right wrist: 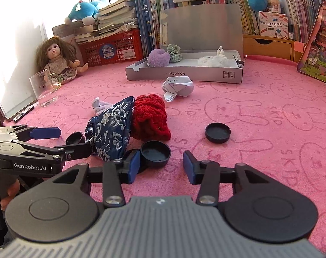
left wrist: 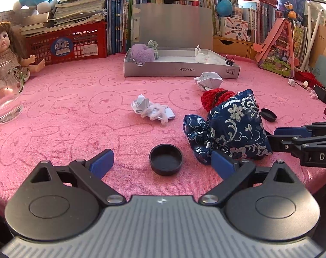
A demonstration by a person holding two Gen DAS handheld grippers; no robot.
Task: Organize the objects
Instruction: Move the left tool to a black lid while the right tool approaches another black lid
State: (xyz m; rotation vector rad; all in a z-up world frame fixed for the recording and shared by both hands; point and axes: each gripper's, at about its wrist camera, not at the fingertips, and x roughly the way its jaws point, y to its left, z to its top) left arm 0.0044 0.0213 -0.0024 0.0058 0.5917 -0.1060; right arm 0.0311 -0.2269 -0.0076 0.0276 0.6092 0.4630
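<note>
Counter (left wrist: 55, 107) under a pink rabbit-print cloth, backed by books, plush toys and a red crate (left wrist: 75, 43). Left tongs (left wrist: 162, 164): spread wide, nothing held; a black round cap (left wrist: 165, 159) lies open side up on the cloth between the blue pads, touching neither. The right-hand pad sits against the lower edge of the blue brocade pouch (left wrist: 231, 129), which rests just beside the cap. Right tongs (right wrist: 162, 166): also open and empty; a second black cap (right wrist: 155, 153) sits just ahead of the gap, close to the left pad, whether touching cannot be told. A third black cap (right wrist: 218, 132) lies well apart to the right. Red knitted piece (right wrist: 151, 118): touching the pouch (right wrist: 111, 129) on its far side. Folded white paper form (right wrist: 178, 87): between the knit and the grey cardboard box (right wrist: 184, 75). Crumpled paper with a white pipe-cleaner (left wrist: 154, 110): mid-counter, left of the pouch. Grey box, lid standing upright, holds a lilac plush item (right wrist: 158, 57), a checked scrunchie (right wrist: 174, 52), a white mesh bundle (right wrist: 212, 60) and binder clips at its right end. Doll (left wrist: 4, 49) seated at the far left, with a clear glass mug (left wrist: 5, 94) just in front of it.
</note>
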